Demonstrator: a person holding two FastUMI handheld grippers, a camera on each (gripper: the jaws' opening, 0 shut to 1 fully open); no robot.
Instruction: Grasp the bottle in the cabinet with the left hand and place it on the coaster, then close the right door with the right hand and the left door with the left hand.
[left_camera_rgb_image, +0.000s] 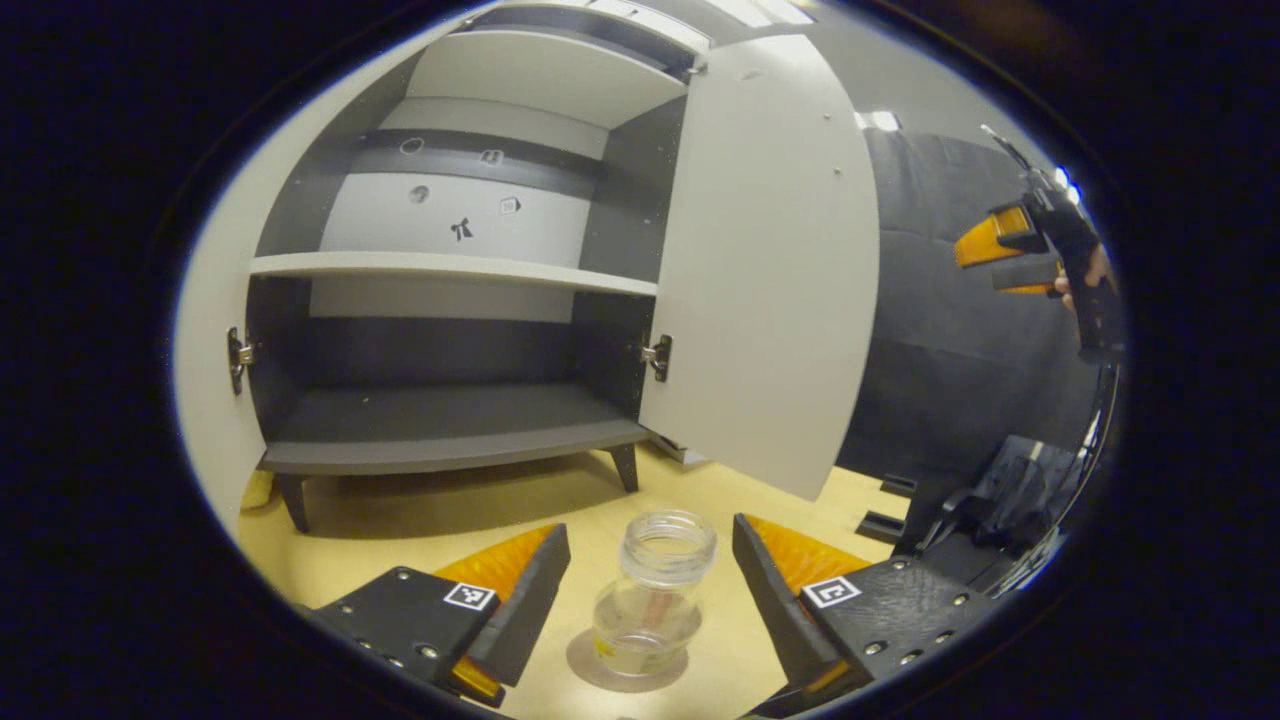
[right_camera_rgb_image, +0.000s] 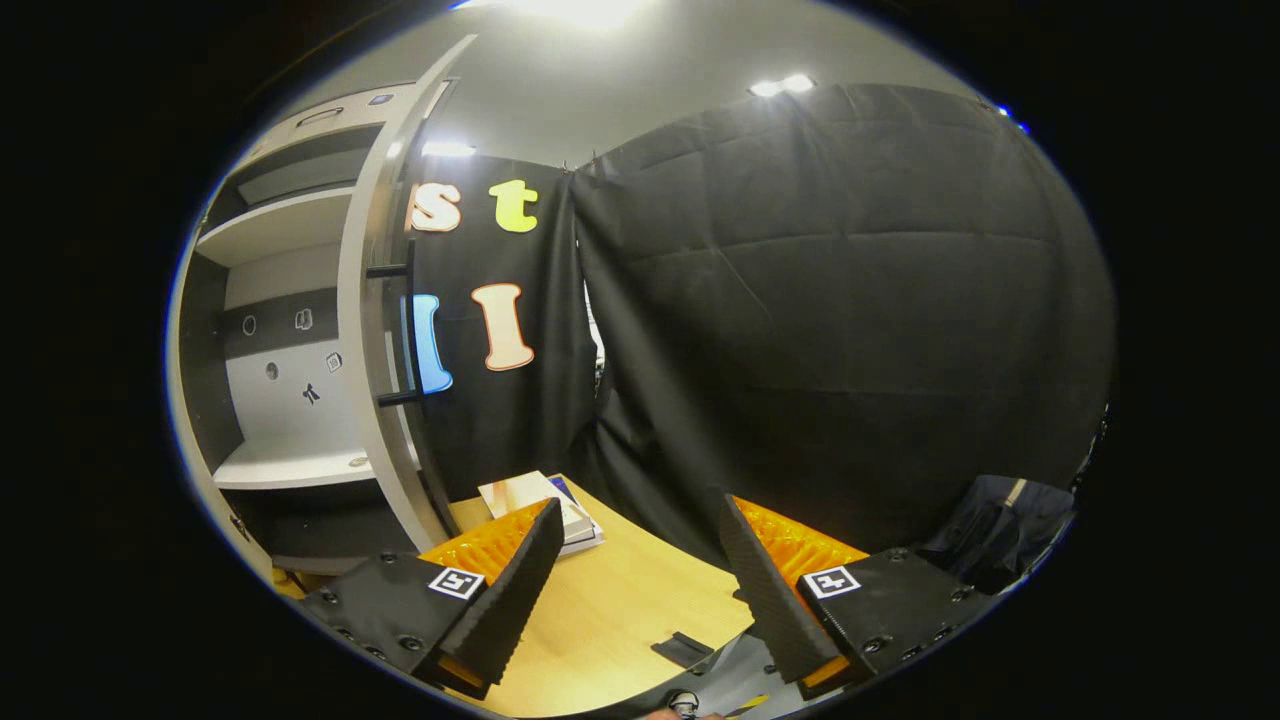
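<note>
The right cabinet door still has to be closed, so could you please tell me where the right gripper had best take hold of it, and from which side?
Probably the dark bar handle on the outer face of the right cabinet door. The door stands wide open, edge-on to the right gripper, so come from the wall side. The bar runs vertically and stands off the panel, so open fingers could straddle it, or simply push that face.

Nothing readable here, honestly. The grey cabinet back panel (left_camera_rgb_image: 455, 205) just has a few small picture stickers (left_camera_rgb_image: 461, 229), no words or numbers.
</note>
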